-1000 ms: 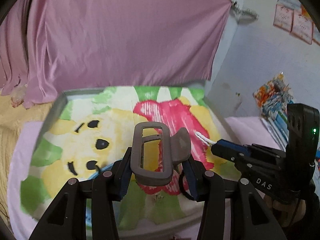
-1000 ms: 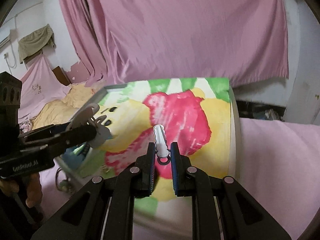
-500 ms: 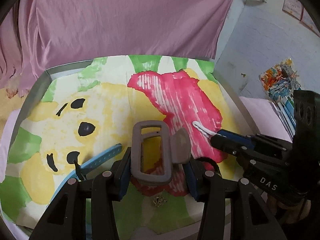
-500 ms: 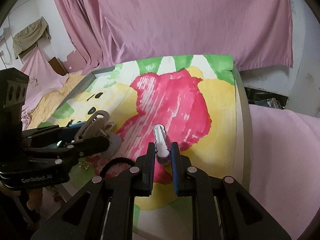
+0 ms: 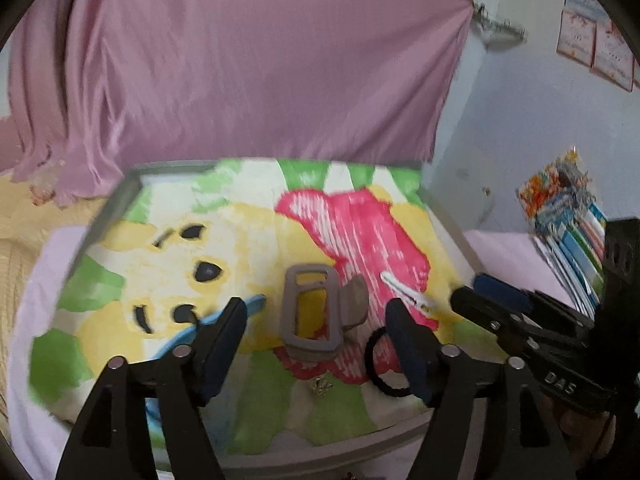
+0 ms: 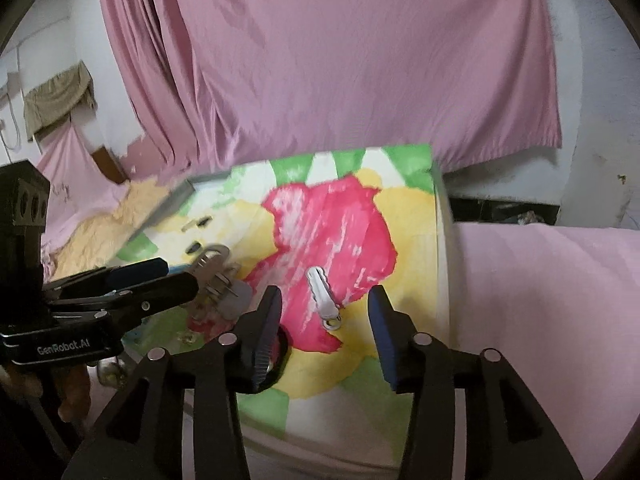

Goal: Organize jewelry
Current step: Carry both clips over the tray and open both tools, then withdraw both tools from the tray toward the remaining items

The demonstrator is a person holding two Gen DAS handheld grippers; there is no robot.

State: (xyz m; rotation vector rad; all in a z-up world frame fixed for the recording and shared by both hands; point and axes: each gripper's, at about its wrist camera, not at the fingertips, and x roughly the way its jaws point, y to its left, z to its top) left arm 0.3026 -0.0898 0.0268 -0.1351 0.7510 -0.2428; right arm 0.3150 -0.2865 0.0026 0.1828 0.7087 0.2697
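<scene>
A grey claw hair clip (image 5: pixel 316 312) lies on the cartoon-printed cloth (image 5: pixel 240 240) between the spread fingers of my left gripper (image 5: pixel 316 344), which is open and empty. It also shows in the right wrist view (image 6: pixel 218 280). A white hair clip (image 6: pixel 324 296) lies on the red patch between the fingers of my right gripper (image 6: pixel 326 332), also open and empty; it also shows in the left wrist view (image 5: pixel 408 294). A black hair tie (image 5: pixel 386 368), a small metal trinket (image 5: pixel 321 386) and a blue band (image 5: pixel 188 328) lie near the front edge.
The cloth covers a grey-rimmed tray or table (image 5: pixel 120 196). A pink curtain (image 5: pixel 240 60) hangs behind. Books (image 5: pixel 568 216) stand at the right on a pink-covered surface (image 6: pixel 540 300). Bedding (image 6: pixel 100 220) lies at the left.
Both grippers have opened. The grey claw clip and the white clip have left the jaws and now lie on the cloth. Both grippers have drawn back a little.
</scene>
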